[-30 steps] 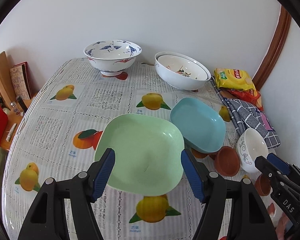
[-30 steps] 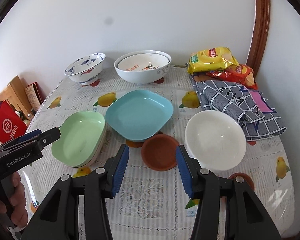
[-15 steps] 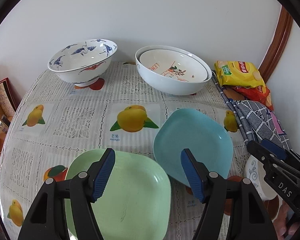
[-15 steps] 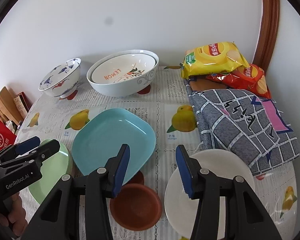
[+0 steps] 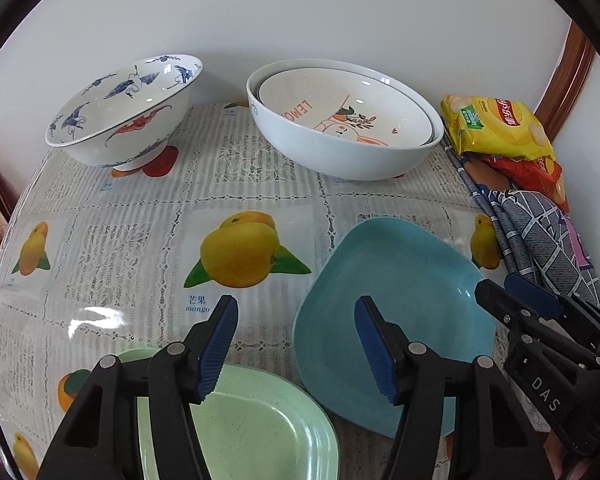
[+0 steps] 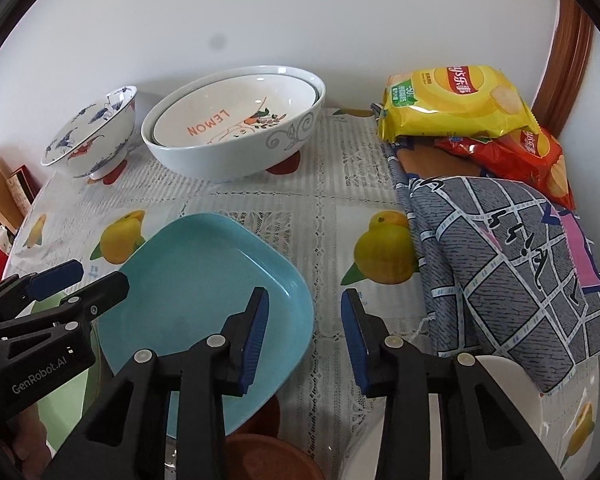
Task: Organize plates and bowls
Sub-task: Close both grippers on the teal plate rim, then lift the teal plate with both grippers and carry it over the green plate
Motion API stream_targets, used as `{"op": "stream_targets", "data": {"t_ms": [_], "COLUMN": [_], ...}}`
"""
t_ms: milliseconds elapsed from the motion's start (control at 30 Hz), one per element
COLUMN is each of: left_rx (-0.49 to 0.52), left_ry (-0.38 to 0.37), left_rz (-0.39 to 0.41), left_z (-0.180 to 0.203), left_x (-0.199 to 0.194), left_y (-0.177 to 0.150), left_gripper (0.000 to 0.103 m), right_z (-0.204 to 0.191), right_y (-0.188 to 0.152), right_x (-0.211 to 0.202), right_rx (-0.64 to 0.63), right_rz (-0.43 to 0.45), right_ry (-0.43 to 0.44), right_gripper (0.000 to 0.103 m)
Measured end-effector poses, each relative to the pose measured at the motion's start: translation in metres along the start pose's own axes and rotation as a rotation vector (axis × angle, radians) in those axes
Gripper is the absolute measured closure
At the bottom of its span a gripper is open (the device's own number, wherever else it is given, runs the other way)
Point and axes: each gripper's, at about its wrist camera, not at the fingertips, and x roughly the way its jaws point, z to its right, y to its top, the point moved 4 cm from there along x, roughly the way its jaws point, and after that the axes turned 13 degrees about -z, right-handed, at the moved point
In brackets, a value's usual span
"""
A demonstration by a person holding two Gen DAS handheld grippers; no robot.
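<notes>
"LEMON" inside nested white bowl (image 6: 236, 128)

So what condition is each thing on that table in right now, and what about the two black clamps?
Left gripper: open, holding nothing.
Right gripper: open, holding nothing.
Blue plate: empty, tilted, its near edge propped on a brown dish.
Green plate: empty, flat on the table.
LEMON bowl: nested inside the larger white bowl.
Crane-pattern bowl: upright, empty.
Yellow chip bag: sealed, lying on the red bag.
Grey cloth: folded.

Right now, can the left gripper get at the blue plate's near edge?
Probably yes. The left gripper is open, the blue plate sits just ahead on its right, nothing between; the right gripper hovers close by.
</notes>
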Motion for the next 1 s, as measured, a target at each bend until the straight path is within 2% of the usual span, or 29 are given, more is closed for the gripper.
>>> {"op": "stream_targets", "data": {"t_ms": [133,233,300,400,467,667,1000], "left_rx": [0.013,0.02,0.02,0.018,0.019,0.024,0.02], "left_ry": [0.01,0.022,0.012,0.001,-0.024,-0.061,-0.081], "left_rz": [-0.023,-0.052,-0.064,-0.069,-0.067,-0.026,0.059], "left_z": [0.002,0.004,0.005,0.004,0.004,0.005,0.004], "left_x": [0.009,0.018,0.023,0.027,0.029,0.019,-0.032], "left_y": [0.004,0.005,0.004,0.003,0.002,0.004,-0.003], "left_gripper": [0.054,0.058,0.062,0.072,0.082,0.086,0.087], "right_z": [-0.002,-0.002,-0.004,-0.005,-0.005,-0.003,-0.001], "right_y": [0.003,0.003,0.002,0.003,0.004,0.005,0.003], "right_x": [0.009,0.018,0.023,0.026,0.03,0.024,-0.025], "right_rx": [-0.003,0.005,-0.008,-0.011,-0.011,0.005,0.037], "right_rz": [-0.013,-0.049,-0.06,-0.065,-0.075,-0.022,0.077], "right_ry": [-0.064,-0.046,-0.068,-0.087,-0.07,-0.086,-0.022], "right_gripper": [0.071,0.078,0.081,0.082,0.091,0.093,0.095]}}
